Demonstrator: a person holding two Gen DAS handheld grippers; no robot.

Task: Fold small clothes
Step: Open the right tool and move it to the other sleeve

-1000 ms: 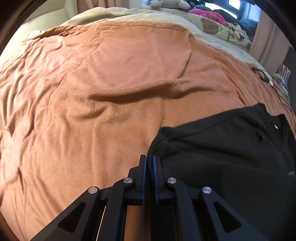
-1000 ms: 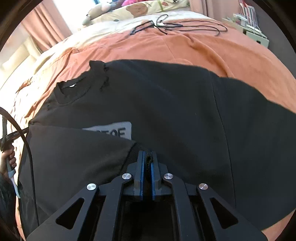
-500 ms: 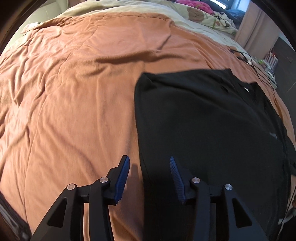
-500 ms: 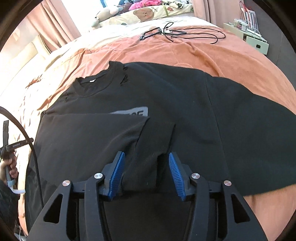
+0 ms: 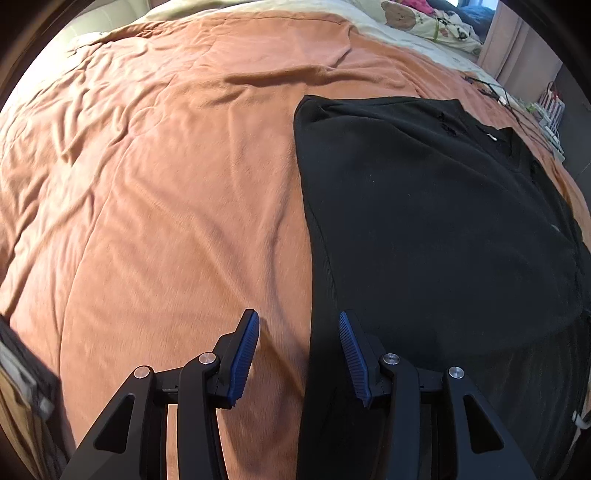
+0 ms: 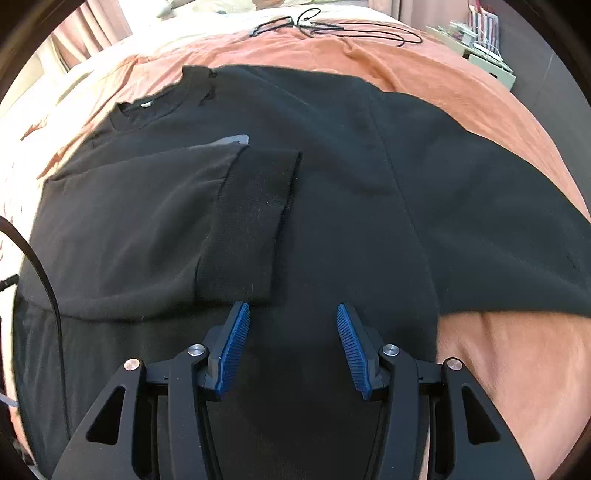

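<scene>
A black T-shirt (image 6: 332, 155) lies flat on the orange blanket (image 5: 166, 184), collar at the far side. Its left sleeve (image 6: 243, 221) is folded inward over the chest and partly covers a grey print. The other sleeve (image 6: 517, 229) lies spread out to the right. My right gripper (image 6: 291, 347) is open and empty, just above the shirt body near the folded sleeve's cuff. In the left wrist view the shirt (image 5: 424, 221) fills the right half. My left gripper (image 5: 299, 354) is open and empty over the shirt's folded left edge.
Black cables (image 6: 332, 27) lie on the blanket beyond the collar. Patterned pillows (image 5: 424, 18) sit at the head of the bed. A small shelf with items (image 6: 484, 48) stands at the right bedside. A black cord (image 6: 40, 266) hangs at the left.
Both grippers were shut on the shirt's sleeve a second ago. They have opened, let it lie folded over the chest, and pulled back slightly.
</scene>
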